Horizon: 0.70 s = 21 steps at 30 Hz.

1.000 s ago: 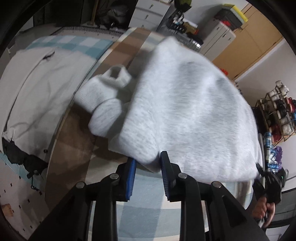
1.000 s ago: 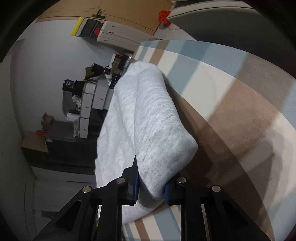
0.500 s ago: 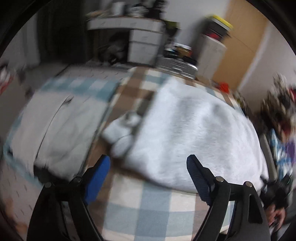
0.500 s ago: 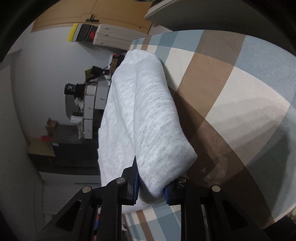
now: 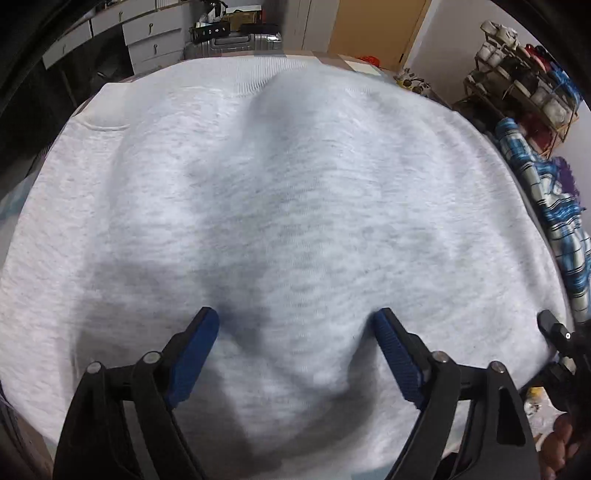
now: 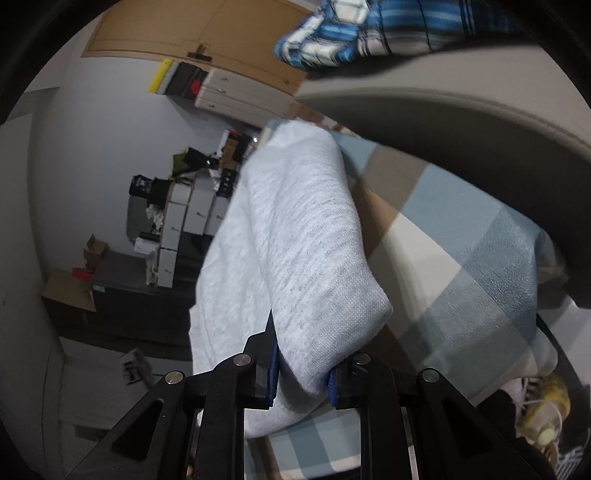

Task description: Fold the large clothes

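Checked bedding in blue, tan and cream (image 6: pixel 461 236) covers the bed that carries the work, with white drawer units (image 5: pixel 147 33) and a silver suitcase (image 5: pixel 236 42) beyond its far edge and a wire rack of small items (image 5: pixel 524 70) against the wall to the right. Spread over the bed lies a pale grey marled sweatshirt (image 5: pixel 288 206), filling nearly the whole left wrist view; its ribbed band runs along the far edge of the bed, and soft ridges and hollows cross its surface. The left gripper (image 5: pixel 295 332) points steeply down over the near part of the sweatshirt with its jaws spread wide and opening; the blue pads (image 5: pixel 192 354) stand well apart with only flat cloth showing in the gap, and nothing is pinched between them, though whether the tips press on the fabric cannot be told. The right gripper (image 6: pixel 303 373) is nearly closed, clamped on a thick folded edge of the same sweatshirt (image 6: pixel 306 240) at the bed's near side; the doubled cloth bulges out above the pads and runs away from the camera as a rounded roll along the bedding. A blue, white and black plaid cloth (image 6: pixel 369 26) sits at the top of the right wrist view, above a grey padded edge (image 6: pixel 443 122).
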Available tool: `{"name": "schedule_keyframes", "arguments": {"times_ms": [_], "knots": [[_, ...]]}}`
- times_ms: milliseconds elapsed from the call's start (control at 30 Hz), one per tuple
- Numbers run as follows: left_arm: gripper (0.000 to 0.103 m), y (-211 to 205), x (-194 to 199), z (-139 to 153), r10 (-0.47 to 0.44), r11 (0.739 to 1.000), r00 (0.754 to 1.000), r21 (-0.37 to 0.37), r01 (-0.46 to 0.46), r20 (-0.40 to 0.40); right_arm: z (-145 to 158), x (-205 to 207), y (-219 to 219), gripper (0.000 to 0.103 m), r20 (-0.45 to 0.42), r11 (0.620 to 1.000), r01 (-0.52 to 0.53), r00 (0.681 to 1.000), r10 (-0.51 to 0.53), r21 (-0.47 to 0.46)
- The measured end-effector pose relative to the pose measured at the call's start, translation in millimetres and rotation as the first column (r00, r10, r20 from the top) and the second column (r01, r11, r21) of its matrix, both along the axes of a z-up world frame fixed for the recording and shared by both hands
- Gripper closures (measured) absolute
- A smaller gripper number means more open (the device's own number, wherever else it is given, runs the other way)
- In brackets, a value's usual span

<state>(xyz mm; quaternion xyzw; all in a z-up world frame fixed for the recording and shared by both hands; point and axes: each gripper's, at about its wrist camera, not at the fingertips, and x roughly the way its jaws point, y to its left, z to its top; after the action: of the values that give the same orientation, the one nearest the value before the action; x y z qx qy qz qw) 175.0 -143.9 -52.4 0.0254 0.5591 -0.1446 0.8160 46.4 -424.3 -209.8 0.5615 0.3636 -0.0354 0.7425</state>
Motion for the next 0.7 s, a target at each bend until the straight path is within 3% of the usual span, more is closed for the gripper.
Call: {"name": "schedule_keyframes", "arguments": {"times_ms": [100,167,233,300,467,533,567,600,700], "knots": [[0.015,4.0,4.5,1.8,-0.01,1.0,1.0,-0.017,0.01,0.002,-11.1,-1.9,-2.1,0.076,0.004,0.997,0.041,0.999,-0.041,0.064],[0.015,11.1,1.3,6.4,-0.007,0.999,1.0,-0.033,0.007,0.001,-18.1,0.4,-0.7,0.066,-0.01,0.995,0.058,0.998,-0.057,0.075],[0.015,14.6,0.3,7.7,-0.01,0.999,1.0,-0.031,0.009,-0.018,-23.3,4.6,2.0,0.046,-0.016,0.994,0.067,0.998,-0.066,0.084],[0.015,19.0,-6.0,9.6,-0.023,0.999,1.0,-0.03,0.022,-0.016,-25.4,8.5,5.7,0.04,-0.013,0.99,0.091,0.996,-0.09,0.108],[0.015,17.9,-30.4,9.6,-0.041,0.999,0.998,0.033,0.04,0.045,-20.6,25.9,9.1,0.03,-0.033,0.993,0.11,0.993,-0.109,0.049],[0.015,20.4,-32.7,4.3,-0.033,0.999,0.998,0.032,0.032,0.05,-19.6,31.8,9.9,0.033,-0.03,0.994,0.108,0.994,-0.107,0.021],[0.015,20.2,-33.3,2.7,-0.029,0.999,0.998,0.037,0.027,0.055,-19.1,33.4,10.5,0.041,-0.035,0.995,0.104,0.994,-0.104,0.005],[0.015,18.8,-35.7,1.5,-0.033,0.998,0.997,0.046,0.03,0.069,-18.1,32.0,10.7,0.065,-0.038,0.995,0.1,0.994,-0.101,-0.016],[0.011,15.0,-37.5,-5.8,-0.052,0.997,0.995,0.06,0.046,0.091,-13.5,30.5,9.8,0.075,-0.013,0.997,0.074,0.997,-0.074,-0.035]]}}
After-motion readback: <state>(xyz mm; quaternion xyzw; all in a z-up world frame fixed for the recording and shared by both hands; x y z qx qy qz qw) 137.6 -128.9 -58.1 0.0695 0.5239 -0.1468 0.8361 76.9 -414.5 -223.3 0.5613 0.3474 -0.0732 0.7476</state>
